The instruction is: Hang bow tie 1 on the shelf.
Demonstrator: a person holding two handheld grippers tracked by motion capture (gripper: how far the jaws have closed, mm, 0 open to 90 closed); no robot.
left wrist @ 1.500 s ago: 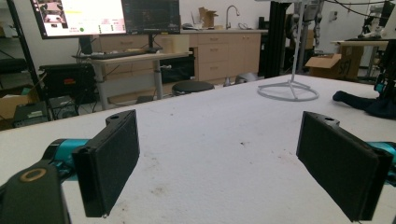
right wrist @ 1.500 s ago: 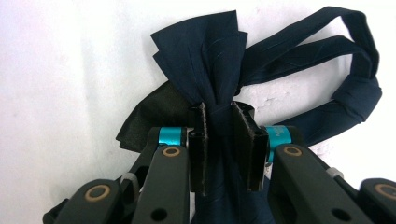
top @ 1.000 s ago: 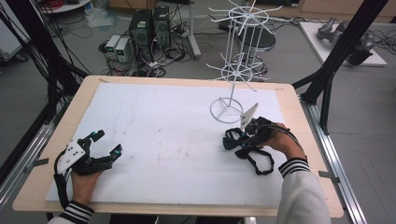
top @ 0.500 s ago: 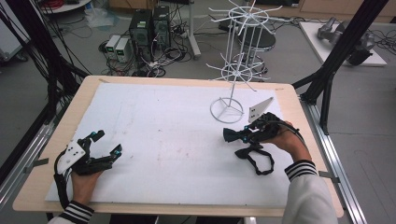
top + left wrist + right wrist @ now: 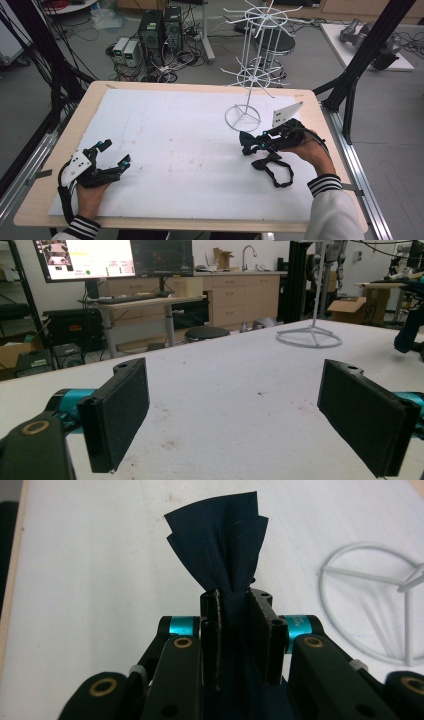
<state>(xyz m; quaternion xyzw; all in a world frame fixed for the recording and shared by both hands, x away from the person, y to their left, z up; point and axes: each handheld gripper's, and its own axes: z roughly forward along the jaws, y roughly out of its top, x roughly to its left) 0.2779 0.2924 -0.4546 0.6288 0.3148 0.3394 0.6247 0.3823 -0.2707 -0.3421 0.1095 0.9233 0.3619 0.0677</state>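
Lab room w/ cabinets and monitors behind; wood-edged surface (image 5: 310, 100) under a white foam sheet carries a white wire display rack (image 5: 250, 75) at far right, prob. the hanging spot. Right tool (image 5: 246, 141) is clamped on a dark navy fabric bow tie (image 5: 220, 550), pinched at its knot so the wings fan out, strap dangling onto the sheet, just beside the rack base. Left tool (image 5: 114, 152) rests at near left, jaws wide apart, holding nothing, parked well apart from the work.
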